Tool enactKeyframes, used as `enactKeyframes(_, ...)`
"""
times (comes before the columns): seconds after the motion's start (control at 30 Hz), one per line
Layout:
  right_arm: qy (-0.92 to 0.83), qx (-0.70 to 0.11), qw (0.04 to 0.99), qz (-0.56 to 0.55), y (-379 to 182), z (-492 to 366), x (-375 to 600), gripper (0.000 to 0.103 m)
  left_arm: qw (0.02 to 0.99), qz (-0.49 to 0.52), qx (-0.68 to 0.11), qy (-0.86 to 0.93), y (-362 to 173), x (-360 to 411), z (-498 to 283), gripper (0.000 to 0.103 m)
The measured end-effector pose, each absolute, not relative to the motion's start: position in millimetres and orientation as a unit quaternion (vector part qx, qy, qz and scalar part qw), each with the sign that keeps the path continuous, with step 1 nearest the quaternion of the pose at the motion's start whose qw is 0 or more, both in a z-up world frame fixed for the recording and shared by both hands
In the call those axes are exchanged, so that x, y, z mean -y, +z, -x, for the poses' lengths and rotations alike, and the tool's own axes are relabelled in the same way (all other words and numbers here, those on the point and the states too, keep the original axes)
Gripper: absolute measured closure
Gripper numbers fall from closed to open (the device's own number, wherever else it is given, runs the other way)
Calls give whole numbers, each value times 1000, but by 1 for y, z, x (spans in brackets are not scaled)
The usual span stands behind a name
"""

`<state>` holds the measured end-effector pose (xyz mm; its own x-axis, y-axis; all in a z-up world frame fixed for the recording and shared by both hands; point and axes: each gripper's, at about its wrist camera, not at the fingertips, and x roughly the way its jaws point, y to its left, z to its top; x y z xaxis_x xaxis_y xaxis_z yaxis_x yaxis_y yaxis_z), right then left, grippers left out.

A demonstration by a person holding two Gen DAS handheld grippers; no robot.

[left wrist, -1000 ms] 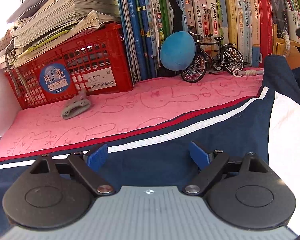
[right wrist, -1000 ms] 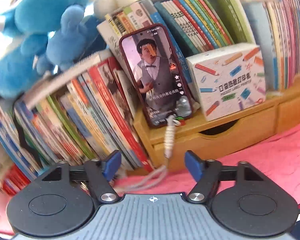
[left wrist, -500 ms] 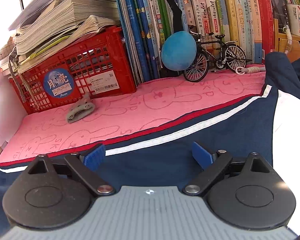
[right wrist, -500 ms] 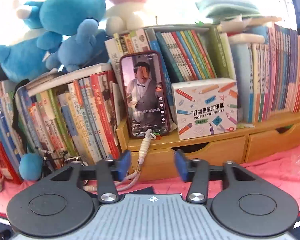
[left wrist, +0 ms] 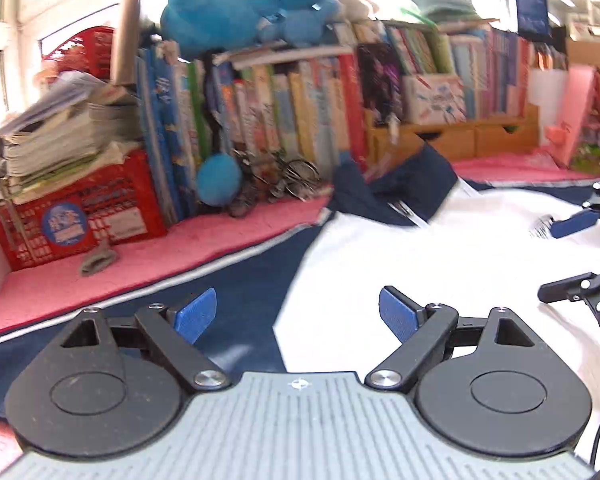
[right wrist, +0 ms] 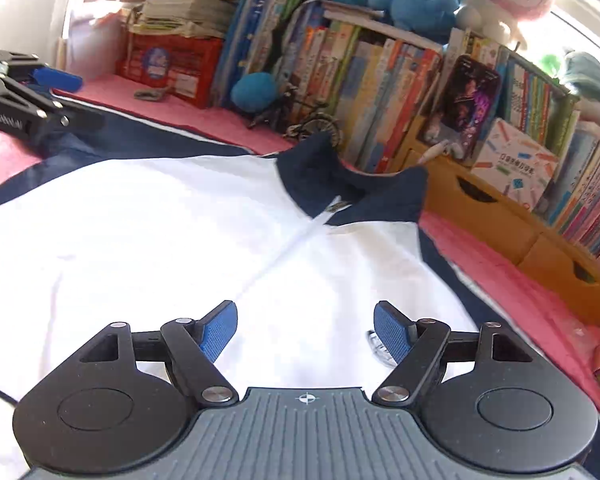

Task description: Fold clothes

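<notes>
A white-and-navy jacket (right wrist: 180, 232) is spread flat on the pink-covered table (right wrist: 508, 276), its collar (right wrist: 352, 184) towards the books (right wrist: 380, 76). The left gripper (left wrist: 298, 314) and right gripper (right wrist: 304, 330) are held released above it, nothing grasped. A single layer could be pinched, so the fold might drag askew. The zip line and collar opening are shown only in the right view; the navy sleeve (left wrist: 220, 280) only in the left.

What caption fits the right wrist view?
Open right tool above a white and navy jacket spread before a bookshelf.
</notes>
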<state>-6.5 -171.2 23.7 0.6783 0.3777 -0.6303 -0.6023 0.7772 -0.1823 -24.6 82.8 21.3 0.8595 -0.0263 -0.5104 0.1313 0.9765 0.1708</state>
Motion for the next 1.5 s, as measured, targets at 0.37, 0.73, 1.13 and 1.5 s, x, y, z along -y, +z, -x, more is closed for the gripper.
enactKeyframes(0.37, 84, -345, 929, 107, 3, -28, 272, 25, 918, -189, -298, 183, -7, -144, -6, 8)
enactKeyframes(0.73, 144, -261, 947, 120, 47, -86, 312, 10, 958, -92, -263, -71, 41, -129, -76, 4)
enactKeyframes(1.13, 247, -321, 901, 158, 16, -204, 243, 10, 915, -143, -314, -211, 10, -92, -190, 0)
enactKeyframes(1.5, 342, -391, 840, 156, 5, -242, 241, 22, 892, -88, -365, -251, -10, -106, -196, 17)
